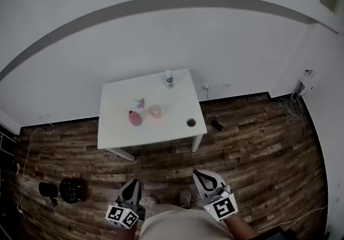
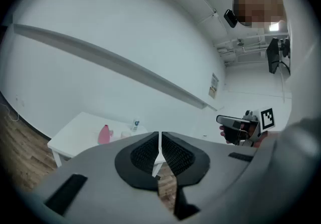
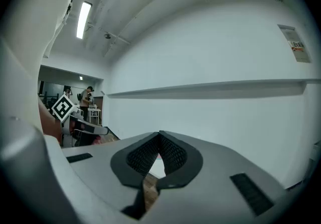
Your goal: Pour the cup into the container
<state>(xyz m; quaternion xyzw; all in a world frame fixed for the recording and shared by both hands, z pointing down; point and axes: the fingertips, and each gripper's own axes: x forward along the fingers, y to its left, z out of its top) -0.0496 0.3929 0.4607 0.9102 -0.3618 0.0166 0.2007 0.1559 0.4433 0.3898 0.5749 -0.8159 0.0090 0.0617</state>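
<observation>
Pink translucent cup [image 1: 156, 111] sits on the white desk [image 1: 115, 126], dark round container [image 1: 191, 122] at its four o'clock. Left gripper [image 1: 131, 184] and right gripper [image 1: 199, 174] are closed, empty, well away; approach likely comes next, jaws opening.

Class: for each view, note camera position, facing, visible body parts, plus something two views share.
Head view: on the head, facing down at table; left hand-held gripper, right hand-held gripper show.
Left gripper view: on the left one, facing the table; right hand shows.
Right gripper view: on the right one, facing the wall; left hand shows.
Shared: table, head and left views.
</observation>
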